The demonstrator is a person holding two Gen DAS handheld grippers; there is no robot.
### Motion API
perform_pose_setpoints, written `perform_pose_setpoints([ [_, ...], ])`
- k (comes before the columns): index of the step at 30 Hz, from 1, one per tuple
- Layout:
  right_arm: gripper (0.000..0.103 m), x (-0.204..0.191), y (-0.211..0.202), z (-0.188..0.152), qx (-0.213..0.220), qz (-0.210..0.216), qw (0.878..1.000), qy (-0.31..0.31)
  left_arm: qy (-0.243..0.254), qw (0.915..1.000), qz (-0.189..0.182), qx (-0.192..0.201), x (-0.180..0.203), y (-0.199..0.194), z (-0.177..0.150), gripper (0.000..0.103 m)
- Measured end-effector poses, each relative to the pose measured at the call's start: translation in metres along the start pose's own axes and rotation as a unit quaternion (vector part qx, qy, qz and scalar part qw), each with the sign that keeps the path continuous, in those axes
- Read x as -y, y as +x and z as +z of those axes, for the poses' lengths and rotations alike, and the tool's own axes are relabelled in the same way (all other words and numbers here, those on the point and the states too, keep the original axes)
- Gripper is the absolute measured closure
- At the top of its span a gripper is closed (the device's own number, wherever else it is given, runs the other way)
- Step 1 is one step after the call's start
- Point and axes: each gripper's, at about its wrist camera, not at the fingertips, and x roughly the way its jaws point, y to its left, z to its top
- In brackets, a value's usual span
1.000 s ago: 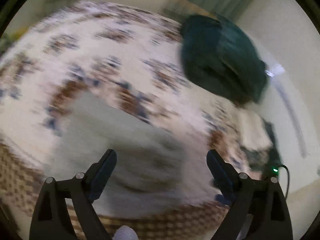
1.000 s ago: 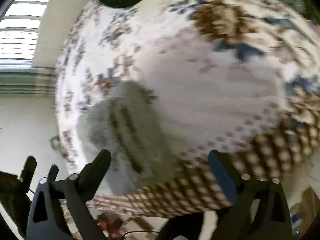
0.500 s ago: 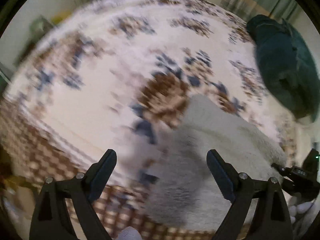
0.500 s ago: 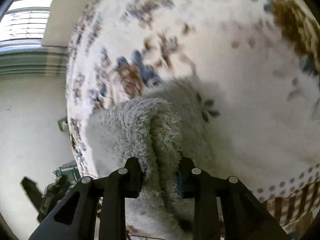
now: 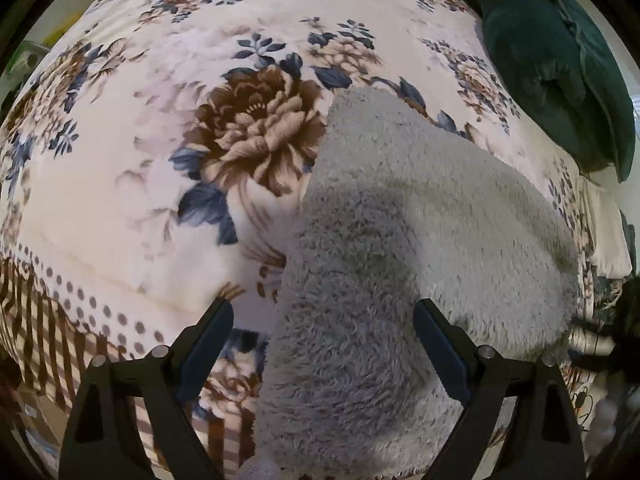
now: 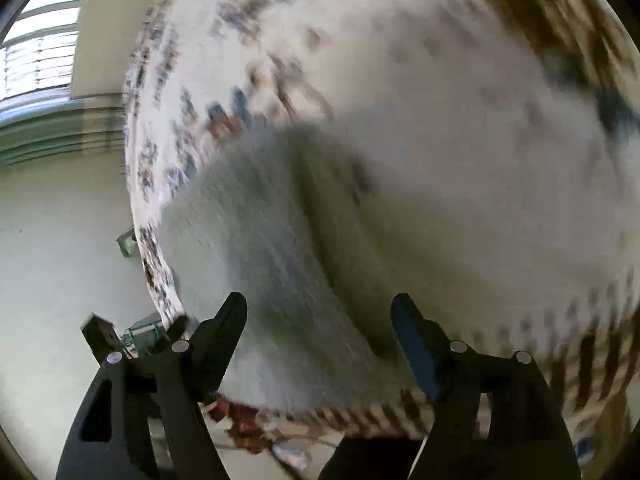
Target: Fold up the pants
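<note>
The grey fleece pants (image 5: pixel 400 248) lie folded in a thick bundle on the floral bedspread (image 5: pixel 120 184), near the bed's front edge. My left gripper (image 5: pixel 324 340) is open just above the bundle's near left part, holding nothing. In the right wrist view, which is blurred, the same pants (image 6: pixel 280 248) show a fold ridge down the middle. My right gripper (image 6: pixel 320 332) is open over their near end and holds nothing.
A dark green folded blanket (image 5: pixel 560 64) lies at the bed's far right. The bedspread's brown checked border (image 5: pixel 40 320) marks the near edge. Clutter on the floor (image 6: pixel 248 428) shows below the bed. A window (image 6: pixel 36 52) is at upper left.
My right gripper was shut on the pants' fold half a second ago and has now opened and let go. My left gripper stayed open and settled over the bundle.
</note>
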Motion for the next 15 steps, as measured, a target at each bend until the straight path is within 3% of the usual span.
perform_pose_setpoints([
  [2,0.029,0.025,0.018,-0.022,-0.020,0.005,0.999,0.031,0.003,1.0000,0.001,-0.004,0.000,0.003,-0.002,0.011],
  [3,0.039,0.031,0.021,-0.027,-0.017,0.017,0.999,0.041,0.006,1.0000,0.004,-0.005,0.001,0.003,-0.002,0.011],
  [4,0.078,0.040,0.021,-0.035,0.002,0.052,0.997,0.058,0.009,0.9999,0.007,-0.007,0.001,0.004,-0.004,0.011],
  [5,0.087,0.044,0.020,-0.041,0.016,0.073,0.995,0.072,0.011,0.9999,0.008,-0.010,0.002,0.007,-0.003,0.011],
  [9,0.091,0.039,-0.002,-0.063,0.047,0.101,0.990,0.089,0.019,0.9997,0.008,-0.013,0.002,0.004,-0.007,0.011],
  [11,0.091,0.036,-0.018,-0.072,0.050,0.087,0.992,0.081,0.024,0.9996,0.005,-0.015,0.003,0.003,-0.008,0.011],
  [12,0.091,0.038,-0.020,-0.074,0.046,0.074,0.993,0.084,0.026,0.9995,0.005,-0.019,0.004,0.004,-0.009,0.011],
  [15,0.089,0.056,-0.011,-0.066,0.016,-0.018,0.996,0.086,0.030,0.9993,0.002,-0.024,0.007,0.009,-0.010,0.011],
])
